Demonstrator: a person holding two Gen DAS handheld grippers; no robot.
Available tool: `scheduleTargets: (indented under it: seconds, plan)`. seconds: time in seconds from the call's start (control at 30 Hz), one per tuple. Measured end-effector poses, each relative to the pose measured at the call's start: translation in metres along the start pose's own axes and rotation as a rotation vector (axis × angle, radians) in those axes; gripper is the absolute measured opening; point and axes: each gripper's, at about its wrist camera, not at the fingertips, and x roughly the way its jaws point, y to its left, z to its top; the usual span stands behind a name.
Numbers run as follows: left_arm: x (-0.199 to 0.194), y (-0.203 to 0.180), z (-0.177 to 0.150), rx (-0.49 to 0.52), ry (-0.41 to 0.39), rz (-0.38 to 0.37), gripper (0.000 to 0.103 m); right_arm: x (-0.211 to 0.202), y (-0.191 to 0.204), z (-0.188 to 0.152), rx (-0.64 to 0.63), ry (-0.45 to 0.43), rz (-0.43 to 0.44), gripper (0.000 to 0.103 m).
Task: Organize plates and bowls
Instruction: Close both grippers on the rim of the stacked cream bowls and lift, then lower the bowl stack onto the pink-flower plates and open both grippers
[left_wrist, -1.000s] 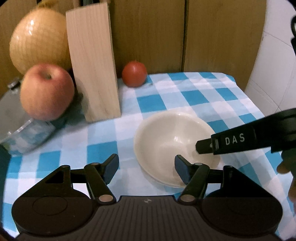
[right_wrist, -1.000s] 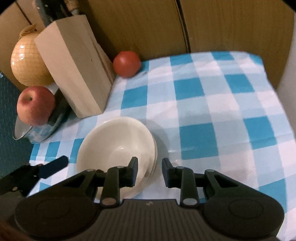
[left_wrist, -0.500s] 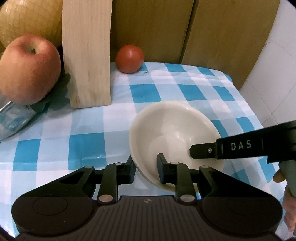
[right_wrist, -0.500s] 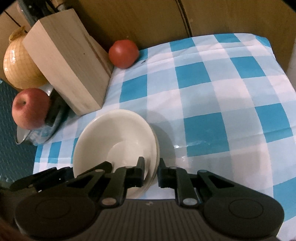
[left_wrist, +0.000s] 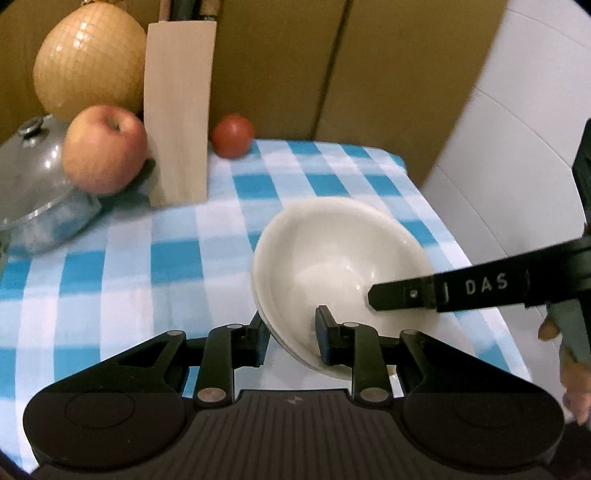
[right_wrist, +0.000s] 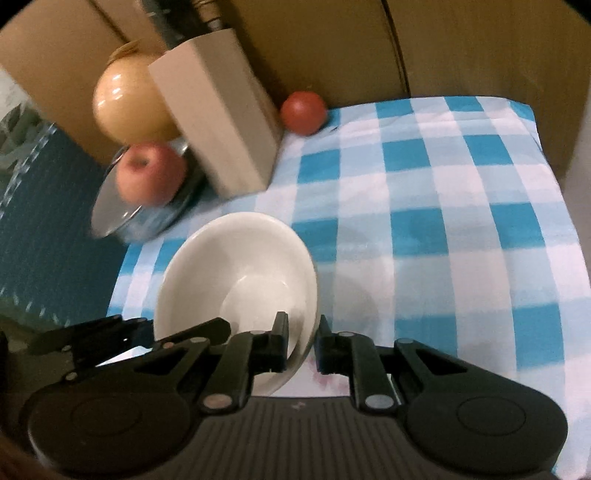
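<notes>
The stacked cream bowls, which sat flat a second ago, now tilt above the checked cloth near its front edge. The left gripper and right gripper have both clamped onto opposite rims. Behind, the knife block, apple and tomato line the cloth's back edge against brown cardboard.

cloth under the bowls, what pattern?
Blue-and-white check tablecloth, clearest in the right wrist view.

Right claw clamped on cream bowl rim, checked cloth, tomato behind
</notes>
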Motion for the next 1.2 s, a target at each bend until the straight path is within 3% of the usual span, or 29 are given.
scheduleTargets:
  seconds: [0.3, 0.57, 0.6, 0.73, 0.93, 1.1, 1.2]
  plan:
    - [-0.022, -0.013, -0.043, 0.037, 0.087, -0.047, 0.038, -0.015, 0.006, -0.052, -0.020, 0.110, 0.017, 0.011]
    - [-0.009, -0.008, -0.060, 0.007, 0.141, -0.061, 0.040, -0.002, 0.002, -0.067, -0.007, 0.168, 0.002, 0.013]
    - [-0.010, -0.008, -0.061, 0.005, 0.138, -0.061, 0.044, -0.001, 0.002, -0.068, -0.005, 0.171, -0.002, 0.013]
    - [-0.020, -0.007, -0.063, 0.012, 0.084, -0.021, 0.068, -0.006, 0.003, -0.071, -0.039, 0.128, -0.060, 0.020]
    - [-0.047, -0.005, -0.075, -0.011, -0.011, 0.027, 0.073, -0.034, 0.001, -0.089, -0.043, 0.026, -0.073, 0.024]
    - [-0.074, -0.022, -0.094, 0.027, -0.123, 0.088, 0.082, -0.062, 0.007, -0.119, -0.057, -0.069, -0.080, 0.026]
    - [-0.083, -0.035, -0.106, 0.060, -0.165, 0.131, 0.085, -0.070, 0.014, -0.138, -0.050, -0.082, -0.064, 0.026]
